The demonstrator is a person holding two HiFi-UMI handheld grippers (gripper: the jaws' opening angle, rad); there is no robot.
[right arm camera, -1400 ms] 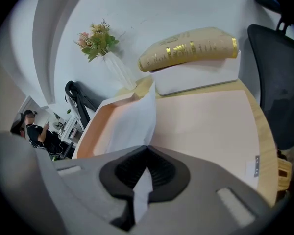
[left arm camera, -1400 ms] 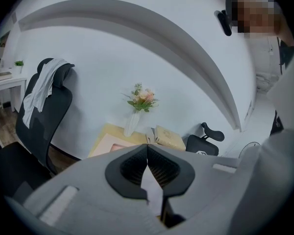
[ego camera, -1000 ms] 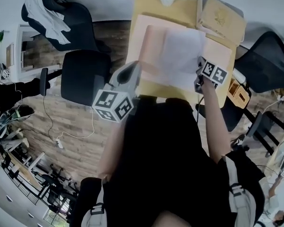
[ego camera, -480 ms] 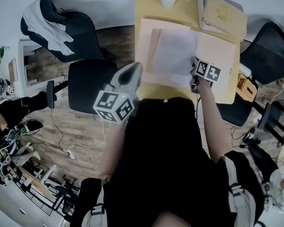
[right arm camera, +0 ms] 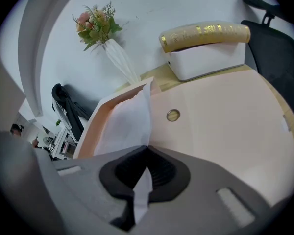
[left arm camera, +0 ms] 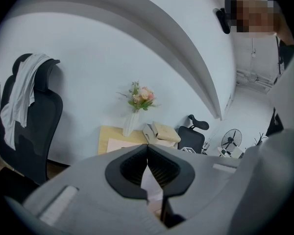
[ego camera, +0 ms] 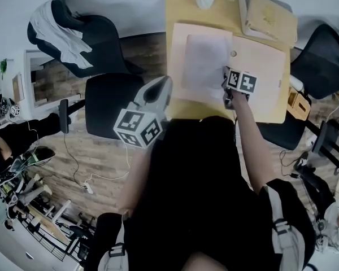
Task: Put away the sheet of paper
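1. While the white sheet of paper (right arm camera: 125, 124) is being set into the open pale-pink card folder (right arm camera: 225, 121), its near edge is pinched between the closed jaws of the right gripper (right arm camera: 147, 150). This is seen plainly in the right gripper view.
2. In the head view the sheet is seen lying over the folder's left half. The folder itself is spread on the light wooden table (ego camera: 178, 10).
3. The folder's right half is left bare, apart from a small round brass snap (right arm camera: 173, 115) near the fold.
4. Whether the sheet lies fully flat against the left leaf cannot be told, since the two views differ on this.
5. The left gripper (left arm camera: 147, 148) is held off the table's near edge, close to the person's body. Its jaws are pressed together and nothing is caught between them.
6. The step in hand is judged to be the seating of the sheet inside the folder. It appears close to done, with the folder not yet closed.
7. For the next move, the right jaws would have to be opened and drawn back low, so that the sheet is not dragged out of place.
8. After that, one leaf would need to be folded over the other and the snap pressed shut. The idle left gripper could be used for this.
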